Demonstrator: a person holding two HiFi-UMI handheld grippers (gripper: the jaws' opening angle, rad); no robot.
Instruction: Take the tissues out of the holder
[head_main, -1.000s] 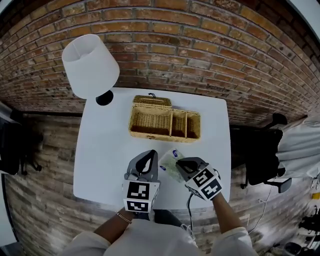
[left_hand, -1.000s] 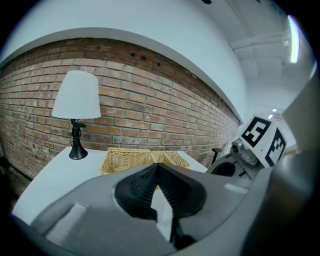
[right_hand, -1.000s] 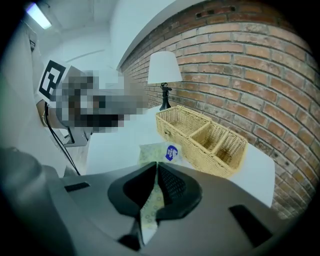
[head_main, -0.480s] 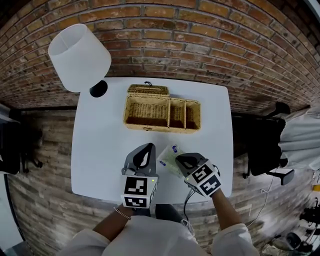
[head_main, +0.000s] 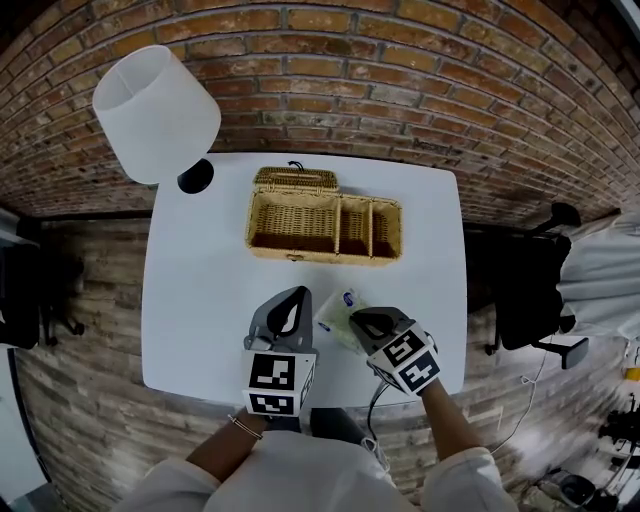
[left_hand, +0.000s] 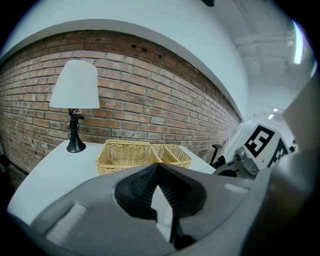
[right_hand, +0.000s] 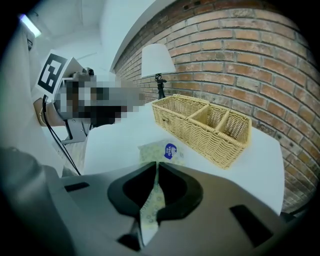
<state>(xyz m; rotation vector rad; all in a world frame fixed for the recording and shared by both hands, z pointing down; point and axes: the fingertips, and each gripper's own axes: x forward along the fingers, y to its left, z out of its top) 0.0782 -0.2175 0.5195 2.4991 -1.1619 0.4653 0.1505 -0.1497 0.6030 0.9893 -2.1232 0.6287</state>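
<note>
The tissue pack (head_main: 338, 316), pale yellow-green with a blue oval label, is over the near part of the white table (head_main: 200, 290), well outside the wicker holder (head_main: 322, 228). My right gripper (head_main: 358, 322) is shut on the pack's near edge. In the right gripper view the pack (right_hand: 162, 151) stretches away from the pinching jaws of the right gripper (right_hand: 156, 165) and lies low over the tabletop. My left gripper (head_main: 296, 296) is just left of the pack, shut and holding nothing. The left gripper (left_hand: 157, 167) shows only white table behind its jaws.
The three-compartment wicker holder (right_hand: 200, 127) looks empty and has a hinged lid at its far left. A white-shaded lamp (head_main: 155, 115) on a black base stands at the table's back left corner. A brick wall runs behind, and a dark chair (head_main: 525, 290) stands to the right.
My right gripper has sunk a little toward the table with the tissue pack still in its jaws. The left gripper has stayed where it was.
</note>
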